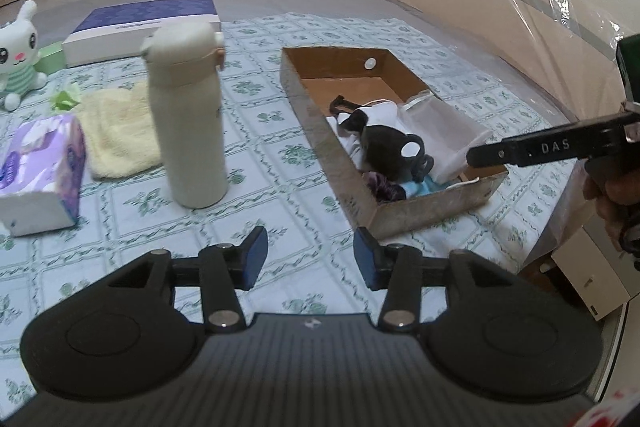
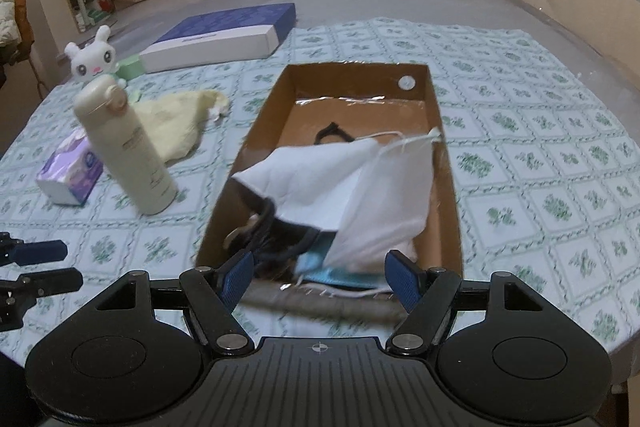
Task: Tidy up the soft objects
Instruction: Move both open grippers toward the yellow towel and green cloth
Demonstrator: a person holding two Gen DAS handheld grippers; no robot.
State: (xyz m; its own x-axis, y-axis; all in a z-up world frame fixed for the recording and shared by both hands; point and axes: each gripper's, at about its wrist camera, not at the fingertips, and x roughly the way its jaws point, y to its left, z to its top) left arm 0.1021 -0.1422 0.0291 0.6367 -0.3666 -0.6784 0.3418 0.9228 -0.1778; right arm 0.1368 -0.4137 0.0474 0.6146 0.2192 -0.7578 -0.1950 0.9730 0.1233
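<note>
An open cardboard box (image 1: 320,131) (image 2: 256,131) lies on the patterned cloth. It holds white face masks (image 2: 340,187) (image 1: 436,123), a blue mask (image 2: 344,275), a black soft item (image 1: 384,147) and a purple scrunchie (image 1: 386,187). A yellow towel (image 1: 120,131) (image 2: 176,127) and a white bunny plush (image 1: 18,47) (image 2: 96,55) lie at the left. My left gripper (image 1: 310,259) is open and empty, over the cloth in front of the box. My right gripper (image 2: 320,279) is open and empty at the box's near end; it also shows in the left wrist view (image 1: 476,157).
A cream bottle (image 1: 190,115) (image 2: 128,151) stands upright left of the box. A purple tissue pack (image 1: 44,167) (image 2: 70,173) lies beside it. A blue-and-white flat box (image 1: 144,27) (image 2: 224,35) and a green box (image 2: 130,67) sit at the back left. The table edge runs at right.
</note>
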